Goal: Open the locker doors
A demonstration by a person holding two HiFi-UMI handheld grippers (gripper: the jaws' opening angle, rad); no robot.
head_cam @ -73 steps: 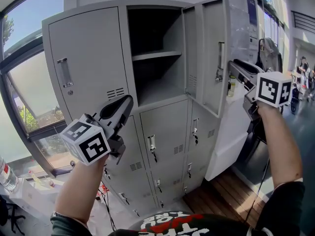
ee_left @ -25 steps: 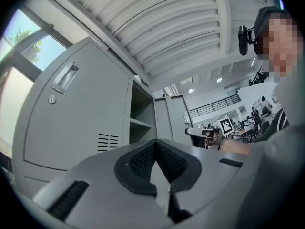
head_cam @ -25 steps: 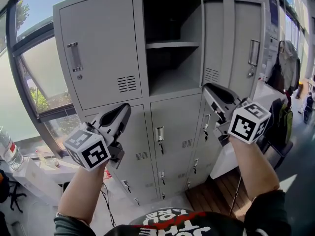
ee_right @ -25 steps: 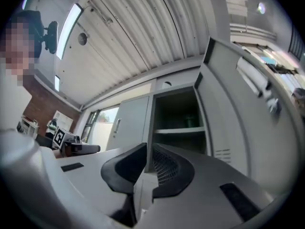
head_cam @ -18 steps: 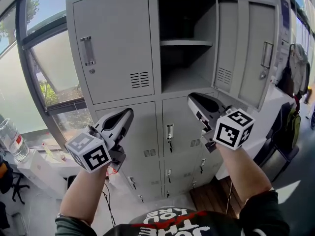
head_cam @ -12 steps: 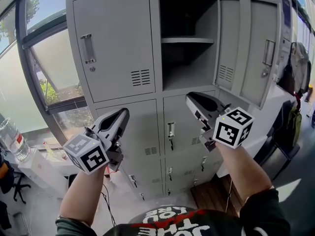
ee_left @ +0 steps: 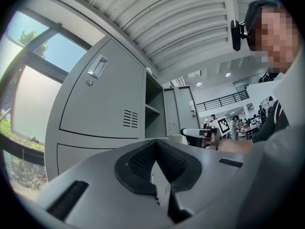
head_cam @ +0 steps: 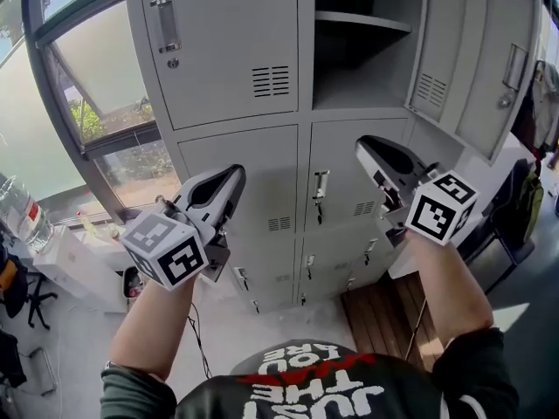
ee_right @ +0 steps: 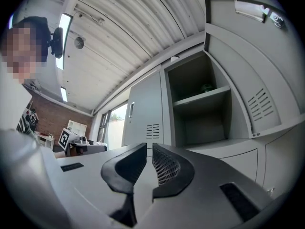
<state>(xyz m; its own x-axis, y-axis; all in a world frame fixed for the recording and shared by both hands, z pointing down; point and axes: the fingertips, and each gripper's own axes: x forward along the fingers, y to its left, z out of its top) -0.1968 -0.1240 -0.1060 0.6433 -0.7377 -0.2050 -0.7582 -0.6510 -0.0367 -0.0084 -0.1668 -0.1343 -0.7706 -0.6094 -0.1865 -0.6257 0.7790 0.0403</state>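
Observation:
The grey locker bank (head_cam: 288, 103) fills the head view. Its upper left door (head_cam: 218, 42) is closed. The upper middle compartment (head_cam: 362, 51) stands open, its door (head_cam: 489, 59) swung out to the right. The middle-row doors (head_cam: 236, 177) are closed, and one carries a small handle (head_cam: 320, 186). My left gripper (head_cam: 234, 177) (ee_left: 155, 147) hangs shut and empty before the middle-left door, apart from it. My right gripper (head_cam: 365, 147) (ee_right: 148, 149) hangs before the middle door below the open compartment; its jaws stand together but for a thin slit, with nothing between them.
A tall window (head_cam: 79, 85) adjoins the lockers on the left, with a water bottle (head_cam: 13, 208) and a white box (head_cam: 79, 264) below it. A wooden floor strip (head_cam: 384, 321) lies at the lockers' foot. Bags (head_cam: 533, 199) hang at the right.
Both grippers have sunk from the upper row to the middle row. The right one left the open door's handle and moved left. The view has tilted downward.

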